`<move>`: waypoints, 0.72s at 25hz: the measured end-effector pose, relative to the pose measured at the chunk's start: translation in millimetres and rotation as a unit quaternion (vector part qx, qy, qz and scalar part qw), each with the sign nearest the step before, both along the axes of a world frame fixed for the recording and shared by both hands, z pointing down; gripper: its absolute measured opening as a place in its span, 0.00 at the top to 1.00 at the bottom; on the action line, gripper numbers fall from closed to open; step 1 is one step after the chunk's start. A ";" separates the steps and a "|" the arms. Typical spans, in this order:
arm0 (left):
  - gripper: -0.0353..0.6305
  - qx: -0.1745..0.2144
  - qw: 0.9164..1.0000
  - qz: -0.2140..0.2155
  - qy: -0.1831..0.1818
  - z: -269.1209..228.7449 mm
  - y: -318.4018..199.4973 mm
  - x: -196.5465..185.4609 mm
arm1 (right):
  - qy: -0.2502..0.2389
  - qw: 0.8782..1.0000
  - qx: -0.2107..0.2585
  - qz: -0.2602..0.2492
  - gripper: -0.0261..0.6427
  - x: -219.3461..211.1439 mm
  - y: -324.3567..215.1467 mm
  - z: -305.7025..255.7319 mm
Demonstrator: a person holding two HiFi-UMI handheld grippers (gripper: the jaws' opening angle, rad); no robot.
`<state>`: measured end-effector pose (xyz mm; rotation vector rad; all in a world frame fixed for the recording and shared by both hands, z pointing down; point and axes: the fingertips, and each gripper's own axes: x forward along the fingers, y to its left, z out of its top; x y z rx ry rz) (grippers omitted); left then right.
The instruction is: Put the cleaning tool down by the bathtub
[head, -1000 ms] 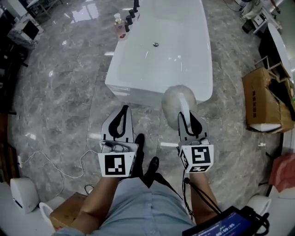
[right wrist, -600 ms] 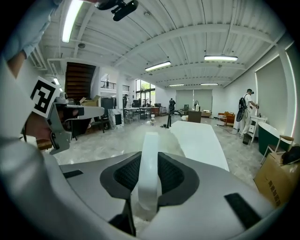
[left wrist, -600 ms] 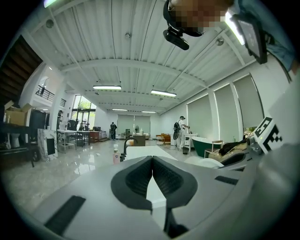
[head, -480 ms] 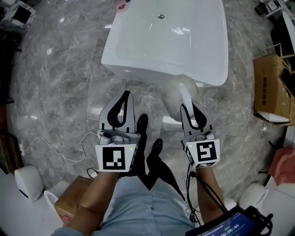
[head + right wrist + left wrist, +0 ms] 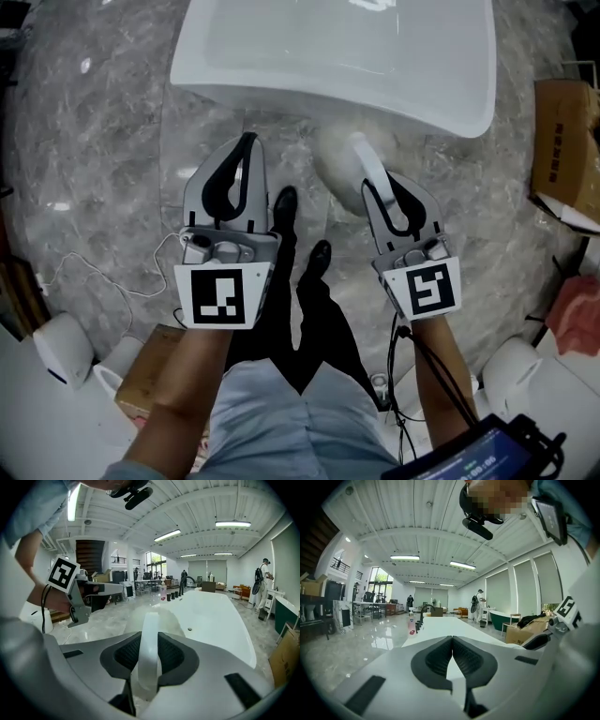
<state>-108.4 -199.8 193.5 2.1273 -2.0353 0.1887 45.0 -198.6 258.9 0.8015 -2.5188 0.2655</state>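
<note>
Nothing legible — print on the cardboard box [image 5: 564, 131] and the screen [image 5: 473, 459] is too blurred.

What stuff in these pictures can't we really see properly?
The bathtub: its far end is cut off by the head view's top edge.
The cleaning tool: its fluffy head looks blurry in the head view, and in the right gripper view its own handle and the right gripper cover most of it.
The bottles at the tub's far end: too small to read in the right gripper view.
</note>
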 end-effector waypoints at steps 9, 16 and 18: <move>0.92 -0.014 1.000 0.003 0.010 54.9 -15.9 -4.1 | -0.004 1.000 0.003 -0.030 0.80 -12.5 -10.0 54.2; 0.92 -0.029 0.999 0.009 0.016 105.6 -20.6 -6.0 | 0.013 0.998 -0.014 -0.054 0.80 -15.8 -7.0 109.2; 0.92 -0.031 0.999 0.011 0.017 118.6 -22.1 -7.9 | 0.014 0.998 -0.014 -0.059 0.80 -19.3 -8.5 122.4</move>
